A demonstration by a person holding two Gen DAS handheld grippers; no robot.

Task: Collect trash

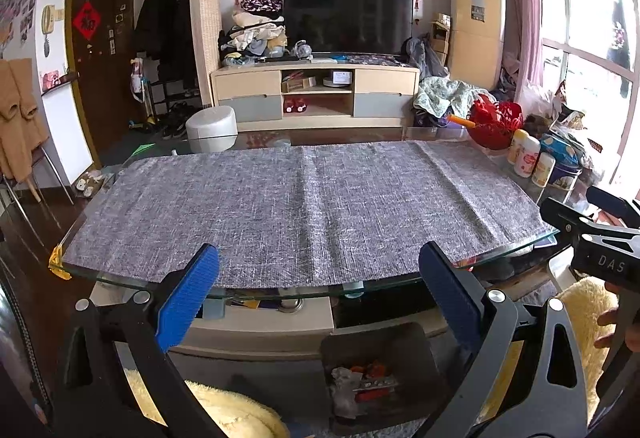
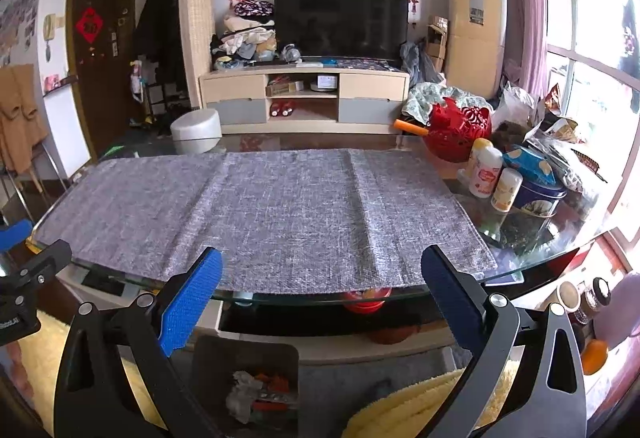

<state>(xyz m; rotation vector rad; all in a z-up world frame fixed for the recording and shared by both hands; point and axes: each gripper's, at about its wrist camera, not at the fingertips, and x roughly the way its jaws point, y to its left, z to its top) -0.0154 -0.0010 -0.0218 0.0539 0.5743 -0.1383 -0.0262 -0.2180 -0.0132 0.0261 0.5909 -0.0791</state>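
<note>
A dark square trash bin [image 1: 376, 370] stands on the floor below the table's near edge, with crumpled grey and orange-red trash [image 1: 364, 384] inside. It also shows in the right wrist view [image 2: 244, 378] with the same trash [image 2: 260, 392]. My left gripper [image 1: 320, 270] is open and empty, held above the bin at the near edge of the glass table [image 1: 280, 292]. My right gripper [image 2: 320, 274] is open and empty, beside it to the right. A grey cloth mat [image 1: 304, 206] covers the tabletop [image 2: 264, 214].
A red basket [image 2: 456, 134], white bottles [image 2: 484, 170], a blue tin [image 2: 536, 194] and bags crowd the table's right end. A white stool [image 1: 210, 128] stands beyond the table. Yellow fluffy fabric [image 1: 236, 410] lies at the near edge. Jars [image 2: 568, 298] stand low right.
</note>
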